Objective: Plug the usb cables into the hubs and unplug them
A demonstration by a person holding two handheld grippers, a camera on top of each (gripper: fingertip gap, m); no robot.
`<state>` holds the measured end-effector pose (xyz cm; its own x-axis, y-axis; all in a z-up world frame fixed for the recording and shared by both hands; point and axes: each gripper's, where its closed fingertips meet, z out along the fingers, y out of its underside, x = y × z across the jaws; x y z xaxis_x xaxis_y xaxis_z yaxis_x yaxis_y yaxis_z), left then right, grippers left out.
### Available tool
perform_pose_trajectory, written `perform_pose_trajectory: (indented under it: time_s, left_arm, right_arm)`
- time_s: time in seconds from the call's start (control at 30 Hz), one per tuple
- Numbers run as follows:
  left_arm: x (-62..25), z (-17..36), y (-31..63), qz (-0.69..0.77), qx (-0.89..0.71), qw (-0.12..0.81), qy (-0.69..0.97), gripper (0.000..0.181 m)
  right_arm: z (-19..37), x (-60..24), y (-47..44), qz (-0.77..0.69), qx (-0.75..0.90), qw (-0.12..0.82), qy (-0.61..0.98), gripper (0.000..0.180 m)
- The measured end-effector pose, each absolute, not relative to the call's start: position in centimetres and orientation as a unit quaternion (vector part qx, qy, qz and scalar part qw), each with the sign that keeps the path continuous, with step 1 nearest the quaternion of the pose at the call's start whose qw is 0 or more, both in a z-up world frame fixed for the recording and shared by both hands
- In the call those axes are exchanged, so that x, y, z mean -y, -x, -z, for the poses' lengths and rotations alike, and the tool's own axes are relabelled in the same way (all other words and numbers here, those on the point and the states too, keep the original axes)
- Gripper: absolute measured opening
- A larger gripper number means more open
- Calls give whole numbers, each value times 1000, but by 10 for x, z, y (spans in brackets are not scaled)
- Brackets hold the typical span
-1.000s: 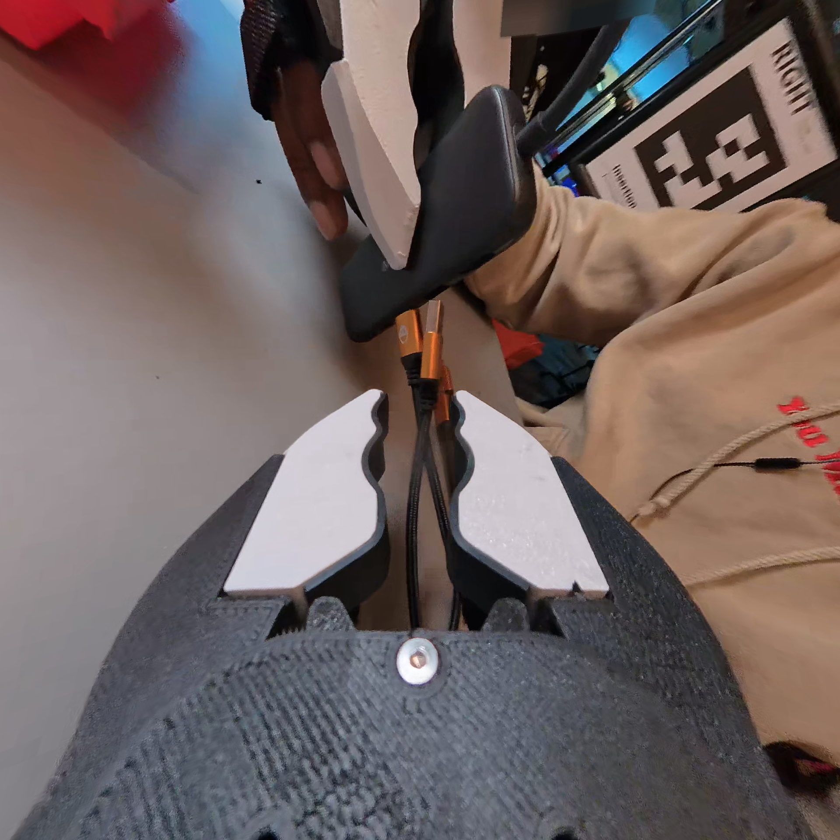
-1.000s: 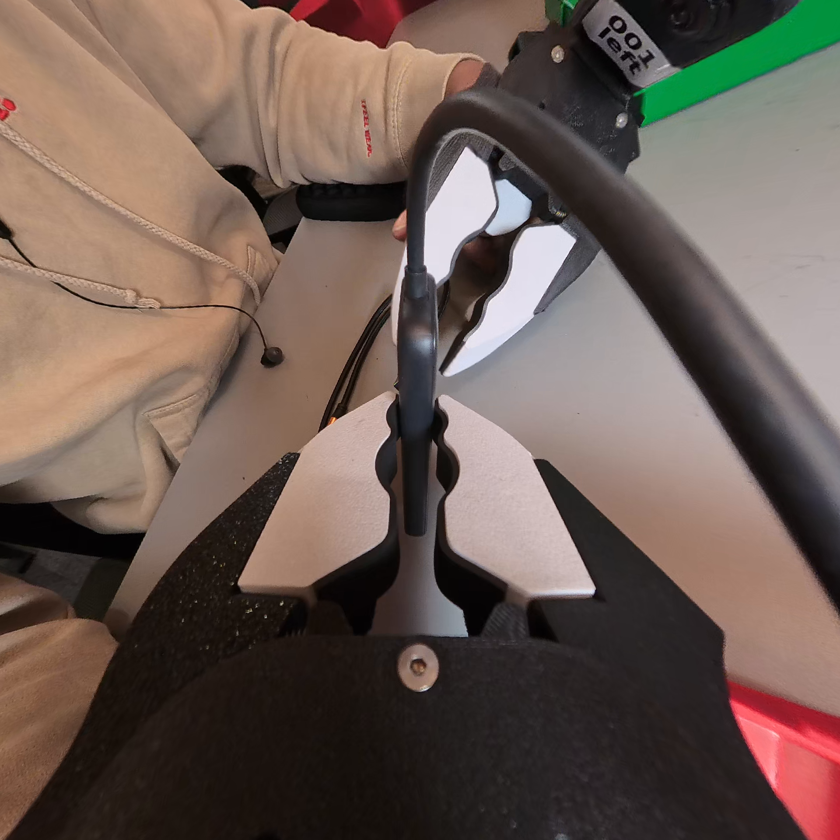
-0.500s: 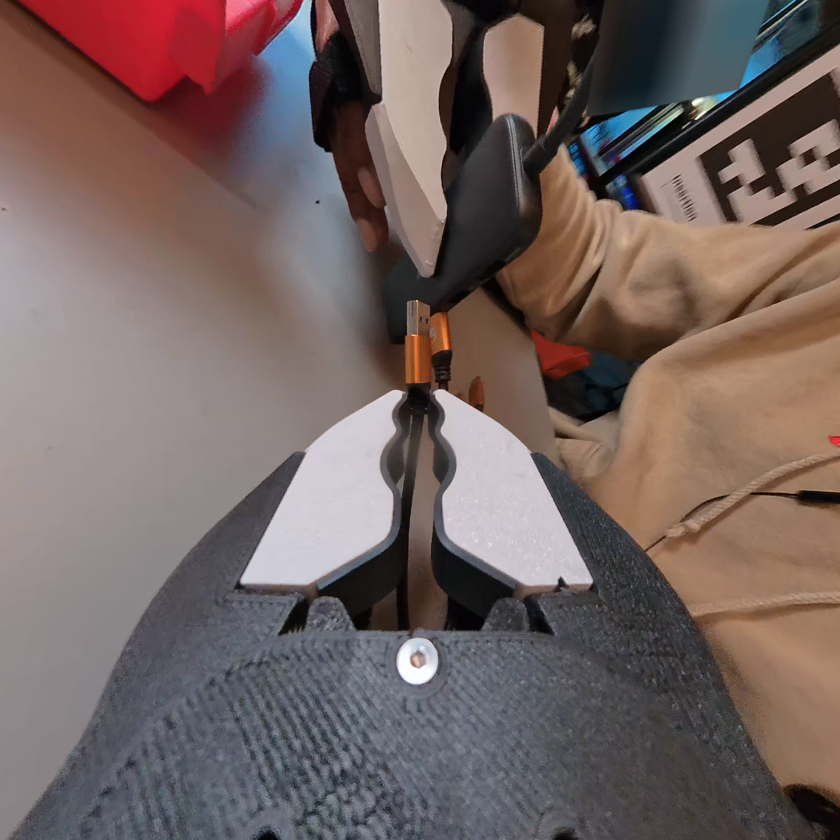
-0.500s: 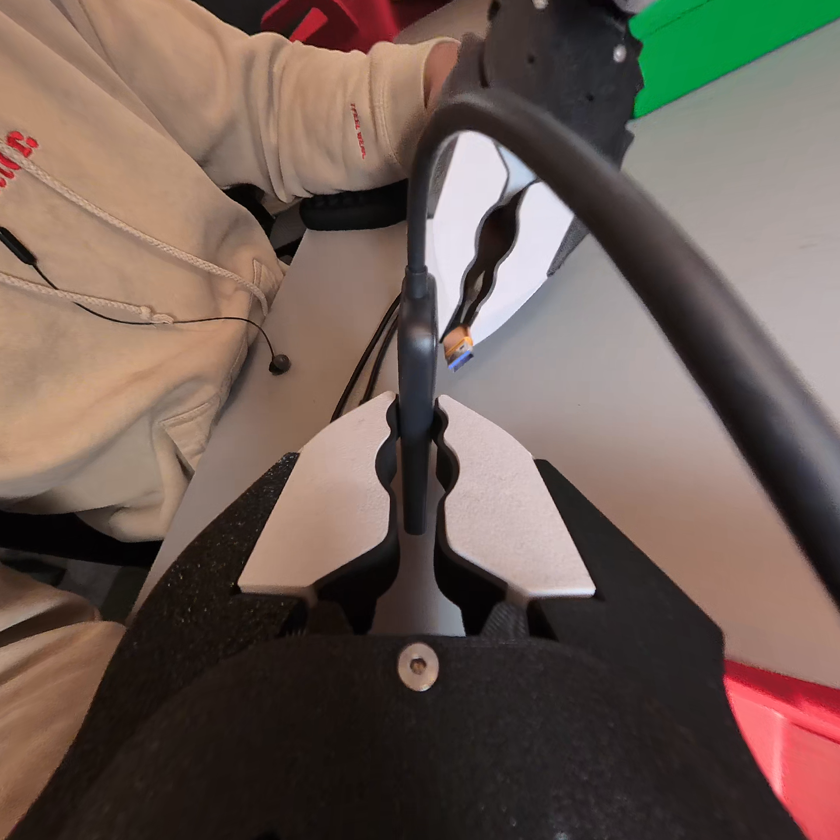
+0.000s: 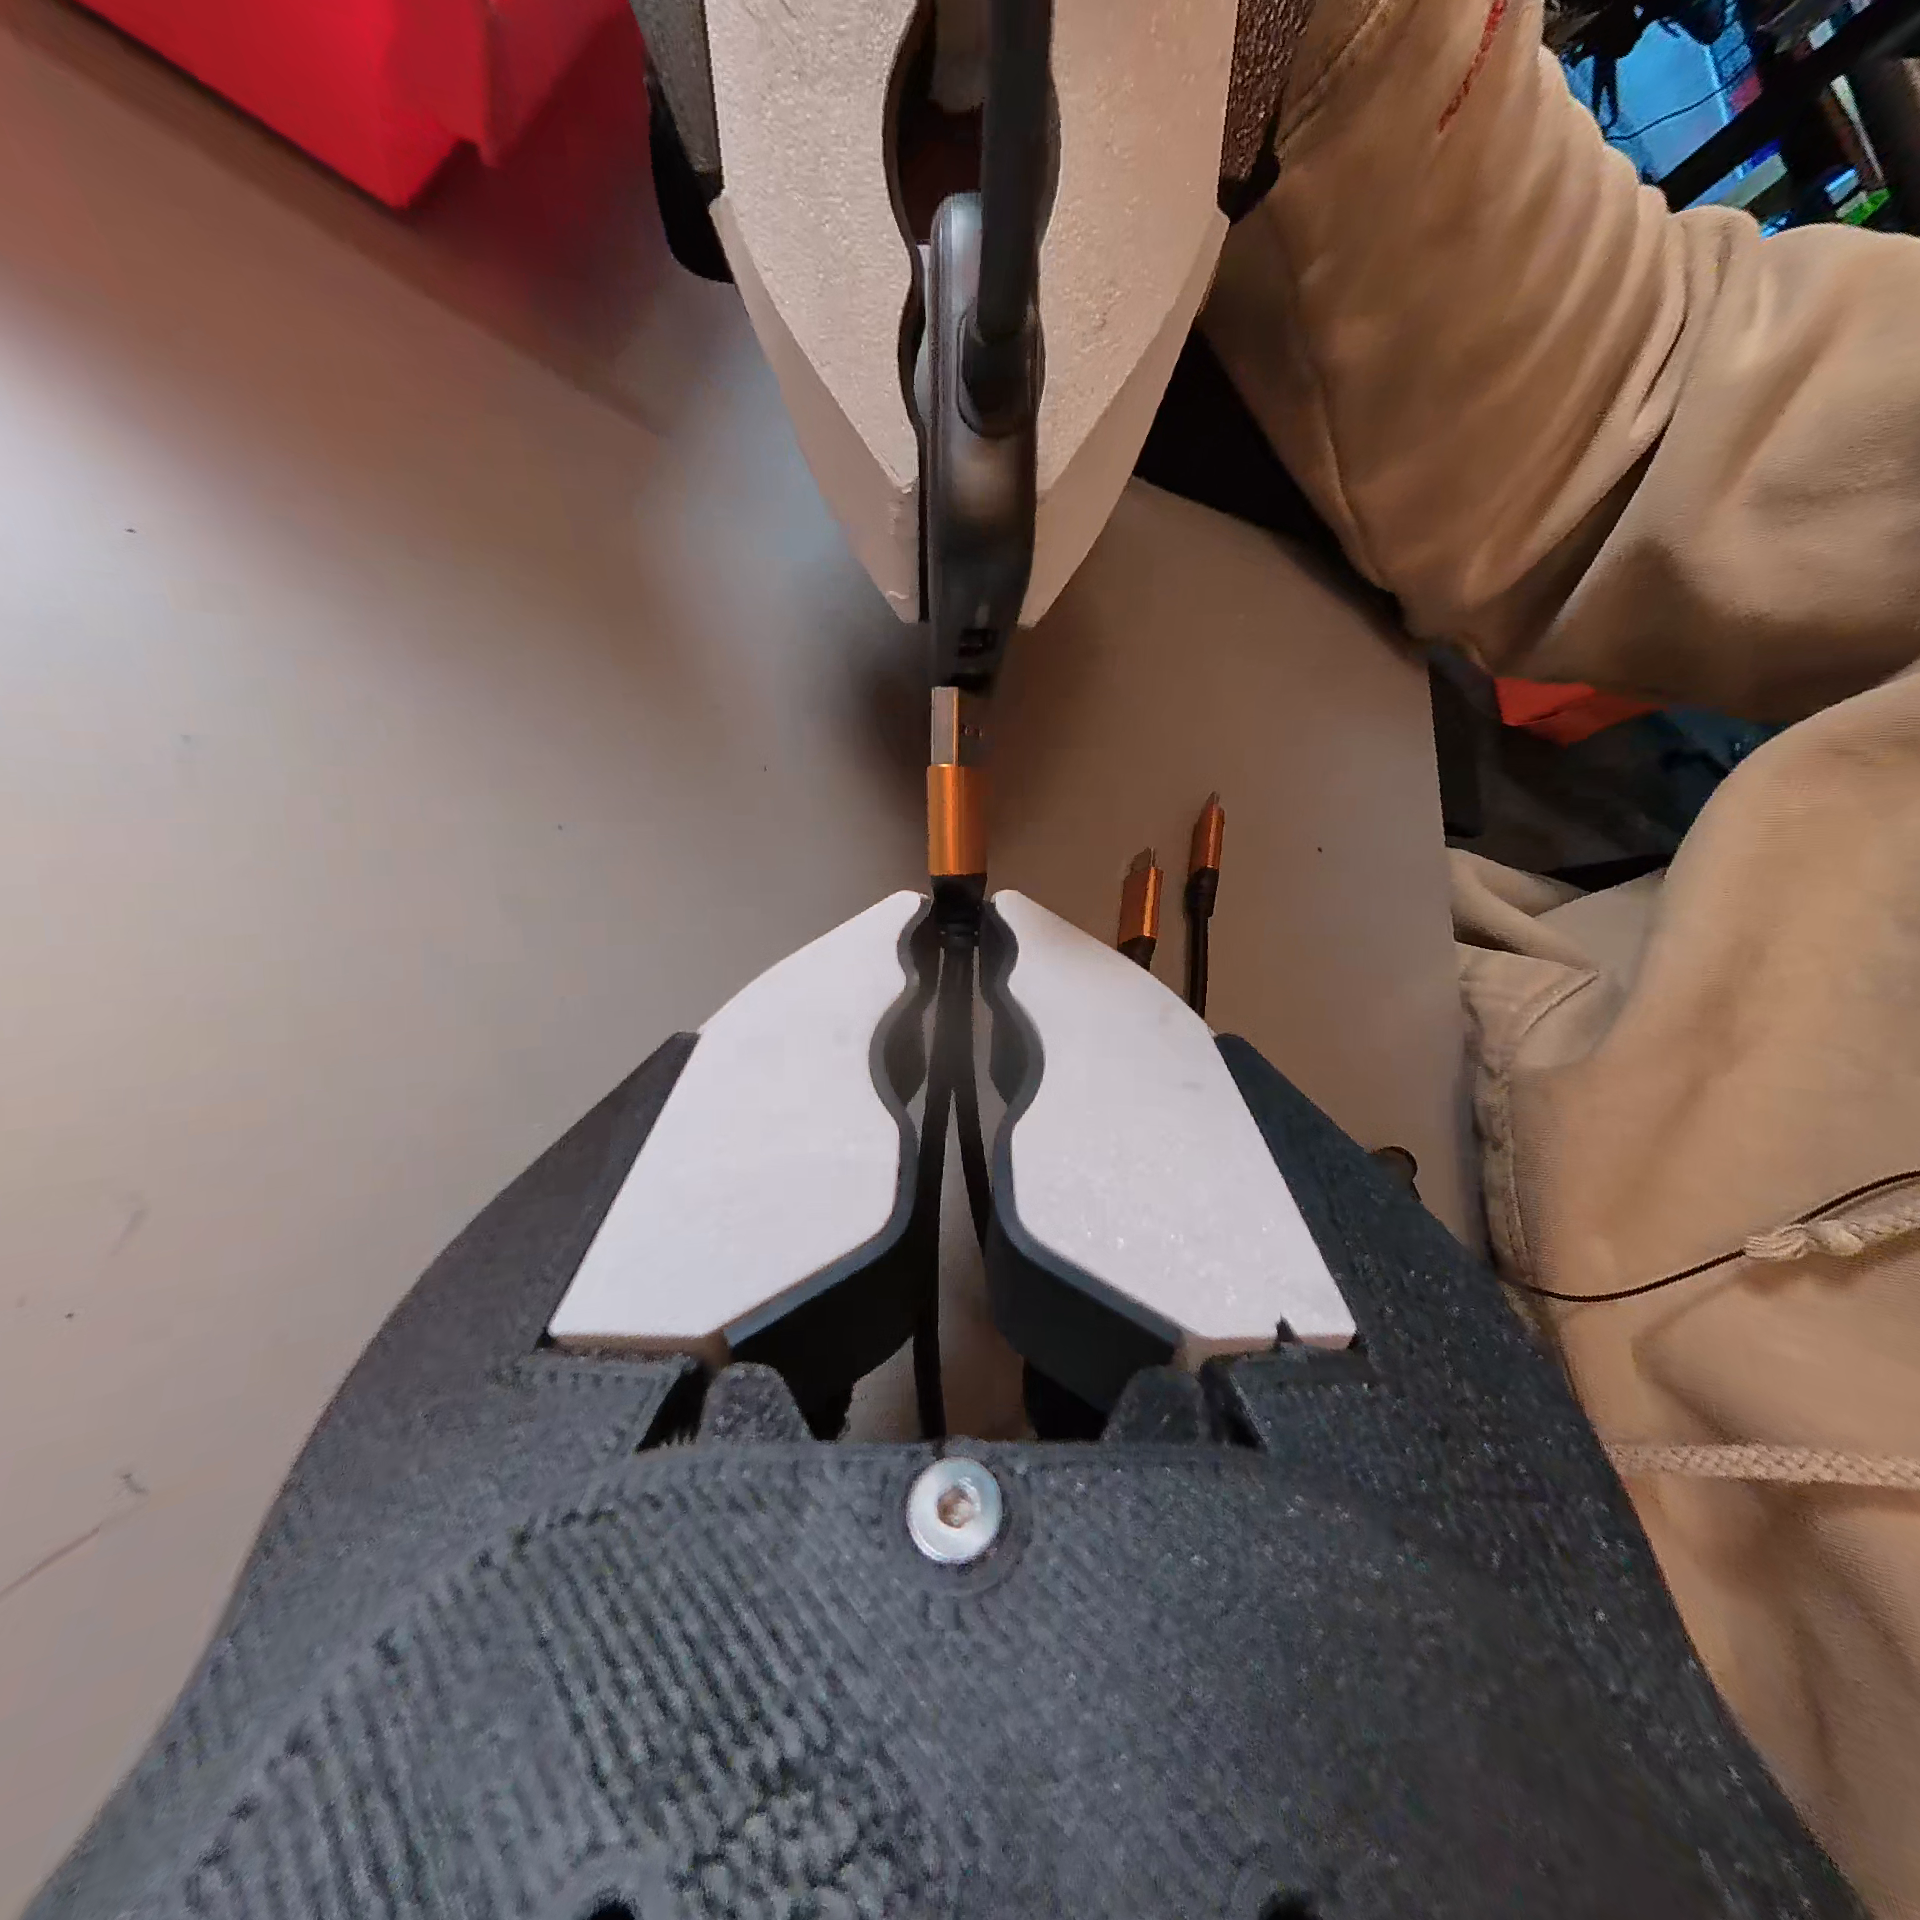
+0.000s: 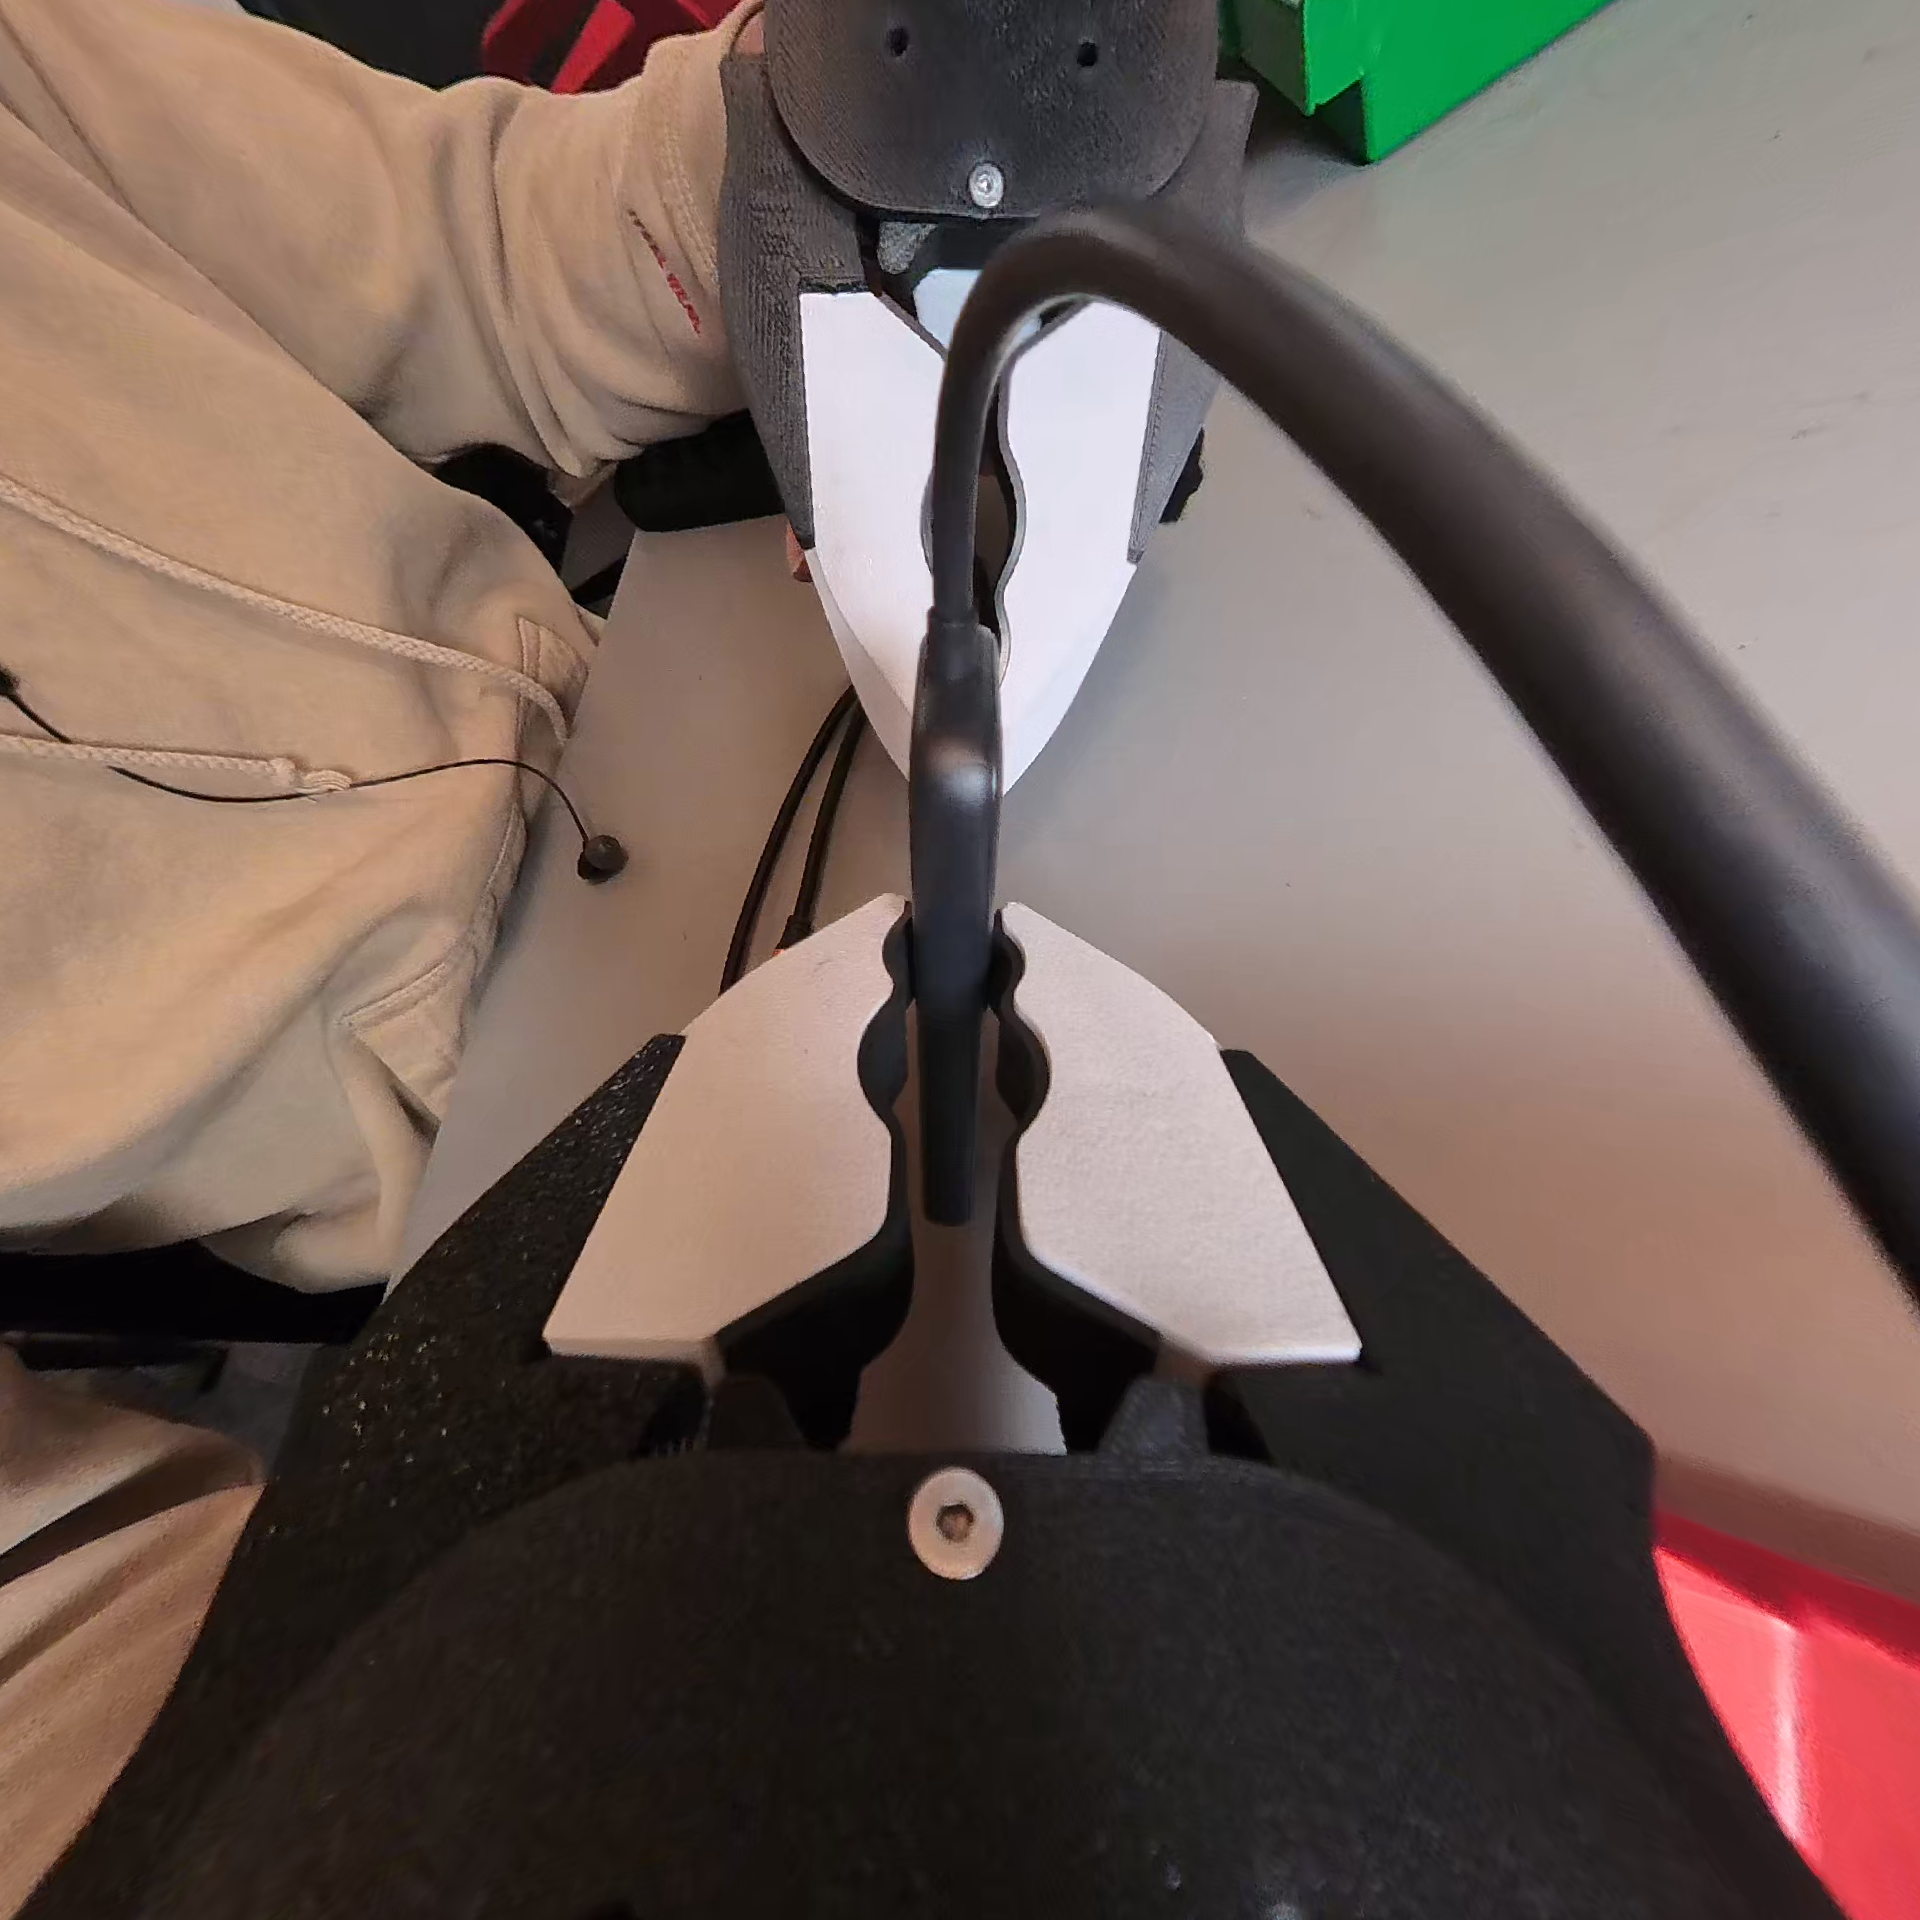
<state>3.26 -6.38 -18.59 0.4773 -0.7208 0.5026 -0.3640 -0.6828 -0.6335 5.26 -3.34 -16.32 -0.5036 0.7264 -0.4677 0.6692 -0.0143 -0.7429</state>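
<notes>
— What have you got in your left jaws?

— My left gripper (image 5: 956, 904) is clamped narrow on a thin black cable (image 5: 940, 1122), pinching it just behind its orange USB plug (image 5: 956, 821). The plug sticks out past my tips, silver end pointing away from me.

— And the right?

— My right gripper (image 6: 956, 920) is closed tight on the black hub (image 6: 954, 831), which stands edge-on between my jaws. Its thick black lead (image 6: 1455, 540) arches up from the far end and sweeps off to the right.

— How close are plug and hub?

— In the left wrist view the plug's metal tip sits just short of the hub's port edge (image 5: 971, 582), lined up with it; I cannot tell whether it touches. The two grippers face each other nose to nose above the pale counter (image 5: 364, 831).

— Anything else lying about?

— Two more orange-tipped plugs (image 5: 1174, 883) lie on the counter just right of my left jaws. A red bin (image 5: 343, 94) sits at the far left there, a green box (image 6: 1382, 73) at the far right of the right wrist view, and the person's beige sleeve (image 6: 364, 260) is close by.
</notes>
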Motion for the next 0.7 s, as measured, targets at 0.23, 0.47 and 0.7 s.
perform_pose_trajectory:
  time_s: [0.23, 0.47, 0.7]
  left_arm:
    - [57, 187, -24, 337, -340, 248, 843, 7]
    - [57, 186, -23, 318, -351, 255, 843, 8]
    - [52, 185, -20, 310, -341, 265, 847, 8]
  right_arm:
    - [165, 30, -48, -502, 696, 35, 512, 11]
    - [165, 27, -44, -497, 693, 45, 520, 12]
    - [160, 27, -39, -506, 688, 61, 517, 12]
